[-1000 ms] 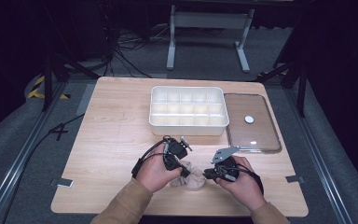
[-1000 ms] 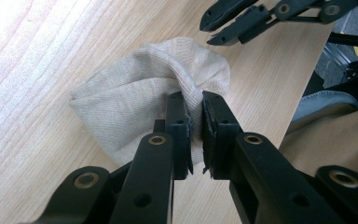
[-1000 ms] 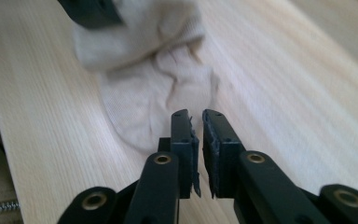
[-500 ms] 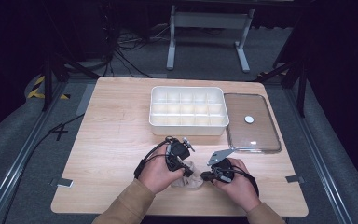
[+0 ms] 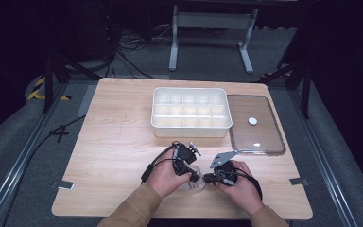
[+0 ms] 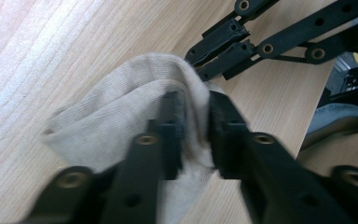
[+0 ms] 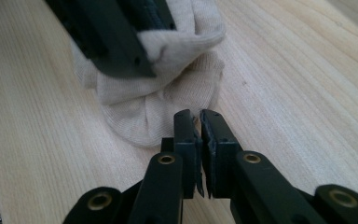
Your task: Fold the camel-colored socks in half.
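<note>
A beige knitted cloth (image 5: 194, 183), bunched like a rolled sock, lies on the wooden table (image 5: 123, 142) near its front edge, between my two hands. In the left gripper view, my left gripper (image 6: 196, 122) has a raised fold of the cloth (image 6: 121, 116) between its jaws. The jaws have just been opening and stand a little apart. My right gripper (image 7: 196, 116) is shut with nothing seen between its jaws. Its tips rest at the edge of the cloth (image 7: 168, 107), opposite the left gripper (image 7: 107, 37).
A white tray (image 5: 189, 128) divided into several compartments stands at the middle back of the table. A clear lid (image 5: 264, 137) with a white knob lies flat to its right. Bare wood stretches to the left of the hands.
Both hands keep their place around the cloth at the front of the table. Slightly less of the cloth shows between them now.
</note>
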Tool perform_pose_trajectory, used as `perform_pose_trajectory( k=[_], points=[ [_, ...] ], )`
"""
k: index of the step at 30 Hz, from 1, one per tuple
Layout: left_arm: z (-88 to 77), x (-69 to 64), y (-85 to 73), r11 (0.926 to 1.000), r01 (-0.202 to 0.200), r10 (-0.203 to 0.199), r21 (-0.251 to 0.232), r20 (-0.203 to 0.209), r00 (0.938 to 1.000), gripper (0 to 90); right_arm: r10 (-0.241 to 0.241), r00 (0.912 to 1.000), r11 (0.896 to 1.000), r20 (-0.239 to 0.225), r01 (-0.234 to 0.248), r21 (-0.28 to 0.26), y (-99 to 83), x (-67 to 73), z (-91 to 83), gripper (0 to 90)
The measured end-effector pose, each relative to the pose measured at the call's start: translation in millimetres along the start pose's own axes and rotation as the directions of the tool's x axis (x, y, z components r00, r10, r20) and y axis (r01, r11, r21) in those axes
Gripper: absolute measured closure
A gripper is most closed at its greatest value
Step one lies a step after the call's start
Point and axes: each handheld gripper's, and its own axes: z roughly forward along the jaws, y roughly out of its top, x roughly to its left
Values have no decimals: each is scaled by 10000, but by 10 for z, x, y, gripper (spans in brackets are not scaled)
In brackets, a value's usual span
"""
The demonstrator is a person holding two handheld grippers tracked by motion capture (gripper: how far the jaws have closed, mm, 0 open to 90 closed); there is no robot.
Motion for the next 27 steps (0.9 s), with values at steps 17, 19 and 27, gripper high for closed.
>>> perform_pose_trajectory(
  k=[17,19,27],
  points=[
    [-418,101,-150,9965,119,-146,-825,-316,9994,674,-172,9994,9911,296,210,-1311,161,46,-328,824],
    [-456,130,-200,9968,167,-218,-780,-650,9976,684,-322,9993,9883,205,349,-1486,207,94,-326,828],
    [-490,155,-295,9983,190,-247,-554,-1045,9942,706,-913,9952,9828,-341,845,-1641,345,289,-165,833]
  ],
)
